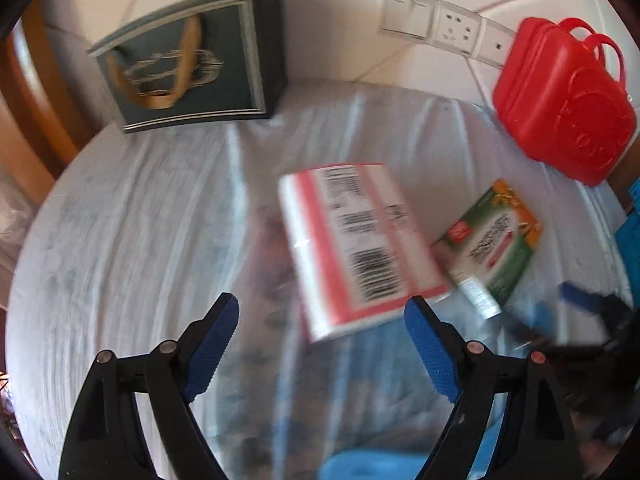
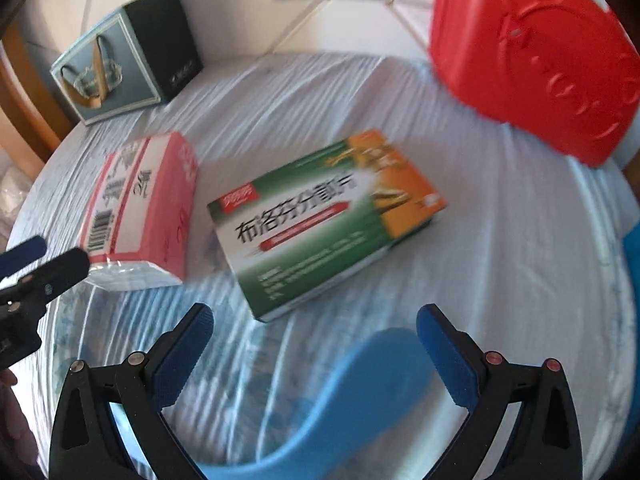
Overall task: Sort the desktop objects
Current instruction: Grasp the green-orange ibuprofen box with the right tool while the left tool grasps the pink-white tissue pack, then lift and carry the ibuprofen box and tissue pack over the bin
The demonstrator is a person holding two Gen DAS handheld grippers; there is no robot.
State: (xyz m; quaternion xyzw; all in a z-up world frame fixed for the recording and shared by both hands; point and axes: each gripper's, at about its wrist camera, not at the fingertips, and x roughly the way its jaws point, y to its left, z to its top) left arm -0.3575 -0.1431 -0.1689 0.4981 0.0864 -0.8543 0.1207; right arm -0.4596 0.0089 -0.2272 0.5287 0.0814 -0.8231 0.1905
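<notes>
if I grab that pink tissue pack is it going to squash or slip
The pink tissue pack looks soft-wrapped, so it will likely dent under the fingers. Its shiny film may be slippery. It lies flat on the table, so tipping seems unlikely.

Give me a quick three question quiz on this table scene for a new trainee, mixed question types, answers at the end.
1. True or false: the left gripper is shut on the pink tissue pack.
2. Multiple choice: the green medicine box lies (A) inside the red case, (B) flat on the table, (C) on the dark gift box.
3. Fill in: in the right wrist view, the right gripper has its fingers ____.

Key: 1 false; 2 B; 3 open.
</notes>
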